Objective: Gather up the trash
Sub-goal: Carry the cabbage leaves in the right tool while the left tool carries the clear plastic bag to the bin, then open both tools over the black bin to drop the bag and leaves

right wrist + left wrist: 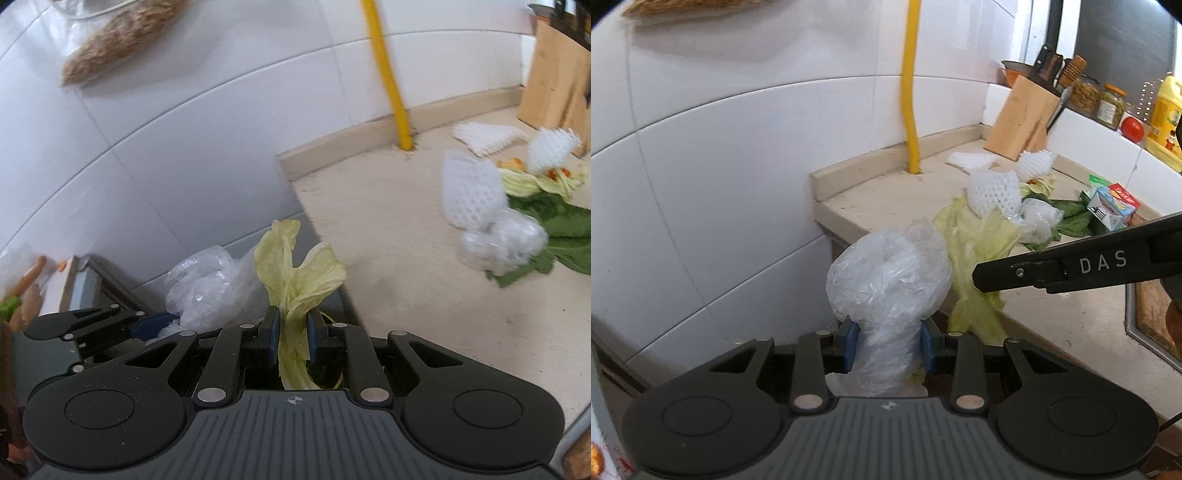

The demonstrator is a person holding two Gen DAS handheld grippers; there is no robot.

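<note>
Crumpled clear plastic bag (886, 288) is being clamped by left gripper (889, 347), pale yellow-green cabbage leaf (295, 280) by right gripper (292, 338); both grips should be kept firm until the loads are hanging over the bin.

Likely kitchen: tiled wall (738, 147), knife block (1021, 114)

Beige stone bench (886, 192) ahead and right of the claw. On it: white foam fruit nets (993, 190), crumpled clear plastic (1039, 218), dark green leaves (1071, 221), a small colourful carton (1113, 206), a wooden knife block (1021, 118) at the far corner.
</note>
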